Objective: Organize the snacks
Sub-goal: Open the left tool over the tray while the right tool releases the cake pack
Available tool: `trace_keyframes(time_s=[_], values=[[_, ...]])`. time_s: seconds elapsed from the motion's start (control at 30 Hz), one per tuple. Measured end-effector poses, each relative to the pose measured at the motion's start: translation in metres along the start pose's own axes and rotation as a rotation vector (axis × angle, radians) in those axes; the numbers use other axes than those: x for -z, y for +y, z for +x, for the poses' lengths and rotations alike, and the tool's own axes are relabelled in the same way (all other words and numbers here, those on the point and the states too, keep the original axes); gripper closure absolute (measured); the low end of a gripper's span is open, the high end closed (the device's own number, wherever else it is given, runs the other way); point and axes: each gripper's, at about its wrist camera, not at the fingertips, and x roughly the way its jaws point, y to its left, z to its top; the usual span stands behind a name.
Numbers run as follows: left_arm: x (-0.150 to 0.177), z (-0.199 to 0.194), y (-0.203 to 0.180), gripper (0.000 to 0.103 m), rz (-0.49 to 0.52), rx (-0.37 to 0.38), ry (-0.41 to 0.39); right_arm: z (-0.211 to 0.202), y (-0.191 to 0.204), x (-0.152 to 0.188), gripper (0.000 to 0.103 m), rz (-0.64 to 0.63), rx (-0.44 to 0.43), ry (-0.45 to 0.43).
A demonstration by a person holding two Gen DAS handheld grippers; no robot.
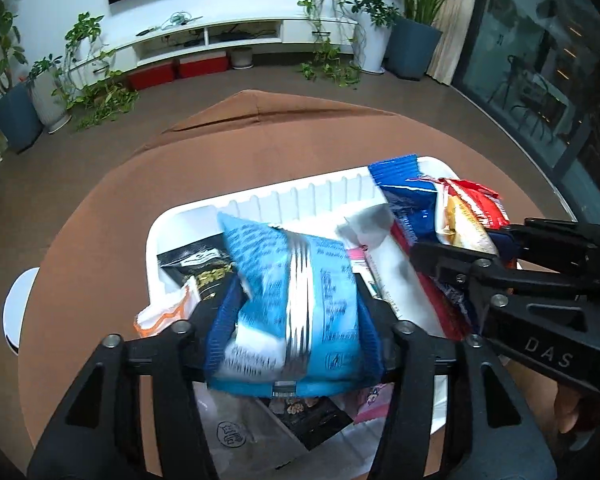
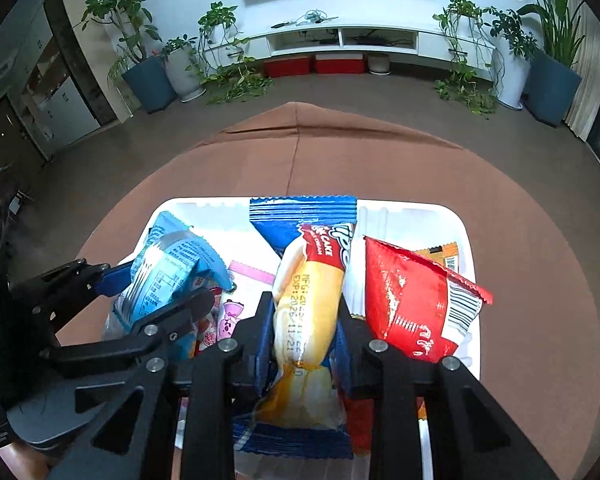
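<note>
A white tray full of snack packets sits on the round table with a brown cloth. My left gripper hangs over the tray's left half. Its blue pads press both sides of a light blue and silver snack packet. My right gripper is shut on a cake packet, a blue wrapper with a yellow cake showing, held upright over the tray's middle. The two grippers are close side by side.
In the tray lie a red packet, a black packet, a pink packet and an orange-edged white one. A white stool stands left of the table. Plants and a TV cabinet line the far wall.
</note>
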Motion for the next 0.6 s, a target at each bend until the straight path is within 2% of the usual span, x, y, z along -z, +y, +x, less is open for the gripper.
trace_keyframes(time_s=[0.3,0.37,0.43,0.57,0.6], values=[[0.004,-0.012,0.004,0.033,-0.025,-0.004,-0.028,-0.01,0.001,0.006,0.068,0.009,-0.009,-0.018],[0.007,-0.019,0.004,0.028,-0.023,-0.006,-0.038,-0.015,0.001,0.006,0.063,0.009,-0.007,-0.033],[0.009,-0.026,0.004,0.024,-0.021,-0.008,-0.049,-0.022,0.0,0.008,0.047,0.018,-0.017,-0.052],[0.016,-0.043,0.007,0.023,-0.025,-0.009,-0.072,-0.038,0.002,0.009,0.044,0.028,-0.023,-0.085],[0.018,-0.049,0.007,0.02,-0.027,-0.006,-0.08,-0.042,0.002,0.01,0.044,0.03,-0.029,-0.093]])
